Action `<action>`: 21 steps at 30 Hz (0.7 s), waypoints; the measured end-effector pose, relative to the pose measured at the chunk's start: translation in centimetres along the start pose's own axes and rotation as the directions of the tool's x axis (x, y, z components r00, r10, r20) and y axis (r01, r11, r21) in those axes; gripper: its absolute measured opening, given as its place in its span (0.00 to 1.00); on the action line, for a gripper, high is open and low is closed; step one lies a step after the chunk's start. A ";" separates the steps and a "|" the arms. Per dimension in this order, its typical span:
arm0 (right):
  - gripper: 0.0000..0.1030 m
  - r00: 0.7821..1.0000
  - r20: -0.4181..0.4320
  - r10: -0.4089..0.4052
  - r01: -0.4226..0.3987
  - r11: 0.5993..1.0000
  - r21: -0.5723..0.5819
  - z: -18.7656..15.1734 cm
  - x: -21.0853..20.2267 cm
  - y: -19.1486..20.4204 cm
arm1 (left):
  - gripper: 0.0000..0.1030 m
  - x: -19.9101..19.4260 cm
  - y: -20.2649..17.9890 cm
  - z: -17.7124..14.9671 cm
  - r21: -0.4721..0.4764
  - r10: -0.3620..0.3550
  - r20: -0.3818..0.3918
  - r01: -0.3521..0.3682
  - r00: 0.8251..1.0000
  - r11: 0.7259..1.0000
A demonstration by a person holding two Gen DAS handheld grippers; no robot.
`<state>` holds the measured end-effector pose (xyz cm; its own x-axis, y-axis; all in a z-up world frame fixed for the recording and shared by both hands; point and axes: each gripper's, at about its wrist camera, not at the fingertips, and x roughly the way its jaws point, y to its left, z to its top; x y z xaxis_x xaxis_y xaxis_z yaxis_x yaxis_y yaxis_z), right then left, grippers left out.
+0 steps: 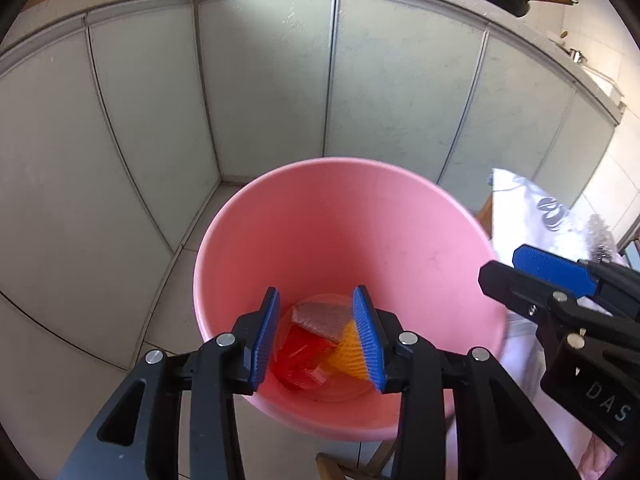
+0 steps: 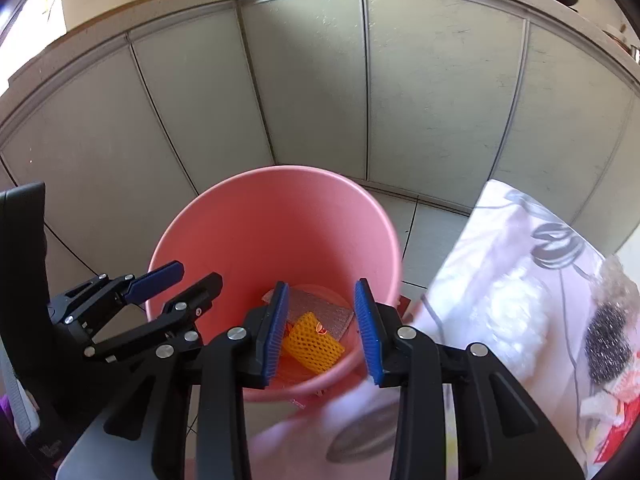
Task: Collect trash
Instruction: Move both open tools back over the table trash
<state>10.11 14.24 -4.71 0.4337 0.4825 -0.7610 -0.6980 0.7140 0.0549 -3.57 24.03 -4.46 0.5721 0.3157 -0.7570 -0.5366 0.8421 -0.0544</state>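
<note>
Daylight is filling both fisheye views, bright and soft. In the right wrist view, glare is washing out the window area (image 2: 32, 8) at the far upper left. The cabinet doors (image 1: 264, 80) beyond each hand-held gripper are bowing into curves, and dark vignetting is ringing the corners. The pink bucket (image 1: 340, 216) is staying sharp, while the white patterned cloth (image 2: 352, 408) beneath the right hand-held gripper (image 2: 322, 332) is smearing with motion blur.
</note>
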 end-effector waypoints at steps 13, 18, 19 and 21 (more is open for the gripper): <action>0.35 0.993 0.050 -0.111 0.104 0.986 0.133 -5.2 -7.5 -5.9 | 0.39 -6.4 -4.3 0.3 0.079 -0.132 0.100 0.124 0.986 0.989; 0.35 0.987 0.058 -0.152 0.139 0.973 0.184 -8.3 -10.4 -8.6 | 0.39 -8.6 -6.2 -0.3 0.131 -0.189 0.112 0.174 0.975 0.976; 0.35 0.986 0.060 -0.159 0.144 0.970 0.195 -8.6 -10.6 -8.9 | 0.39 -8.8 -6.8 -0.4 0.145 -0.201 0.112 0.184 0.973 0.972; 0.35 0.983 0.065 -0.169 0.150 0.962 0.228 -9.8 -11.6 -10.3 | 0.39 -9.4 -7.9 -0.7 0.176 -0.224 0.106 0.204 0.969 0.963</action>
<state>6.66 -3.68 -2.83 0.5819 0.3869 -0.7153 -0.4766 0.8749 0.0855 -5.21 14.11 2.61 0.7404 0.1632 -0.6520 -0.2911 0.9522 -0.0922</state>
